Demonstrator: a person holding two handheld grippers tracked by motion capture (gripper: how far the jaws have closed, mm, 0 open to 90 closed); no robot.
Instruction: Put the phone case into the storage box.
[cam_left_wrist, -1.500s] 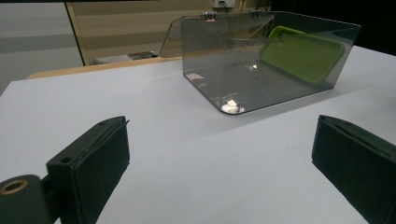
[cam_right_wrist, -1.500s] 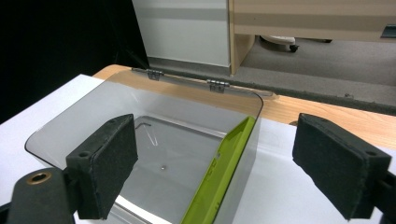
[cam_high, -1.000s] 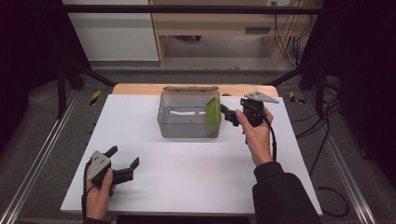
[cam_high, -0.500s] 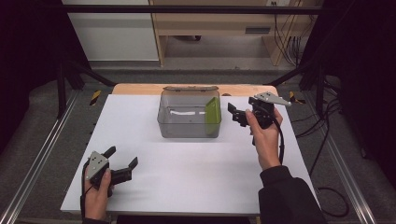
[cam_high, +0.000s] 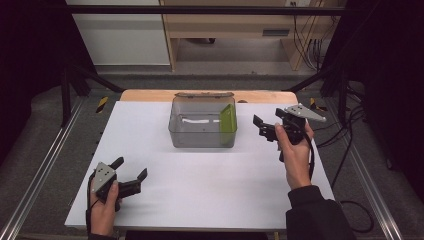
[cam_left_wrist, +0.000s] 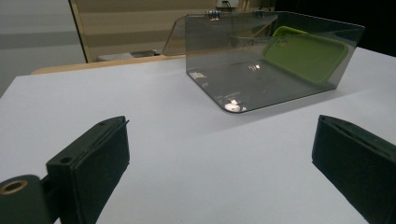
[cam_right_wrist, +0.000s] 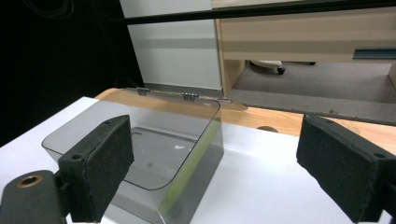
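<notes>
High view: I have the clear plastic box (cam_high: 202, 125) standing at the far middle of the white worktop (cam_high: 200, 200), its hinged lid thrown back so the top is open. Inside it the green phone case (cam_high: 228, 121) stands on edge, leaning against the box's right-hand wall, which I judge is where it was meant to end up, dropped in from that side. My right hand-held gripper (cam_high: 263, 128) hangs just off the box's right wall, apart from it, jaws pointing toward the box and spread wide with nothing between them; it reads to me as a release position, clear of the container. My left hand-held gripper (cam_high: 131, 175) rests low on the near left of the worktop, well apart from the box, jaws likewise spread and empty, apparently parked out of the way while the other hand works.

In the right gripper view, the two black pads frame the box (cam_right_wrist: 154, 158) from above its rim, and the case (cam_right_wrist: 187, 172) shows as a green strip down the near wall; neither pad touches anything.

In the left gripper view, the pads stand far apart over bare worktop, with the box (cam_left_wrist: 261, 60) and the case (cam_left_wrist: 306, 53) beyond them.
</notes>
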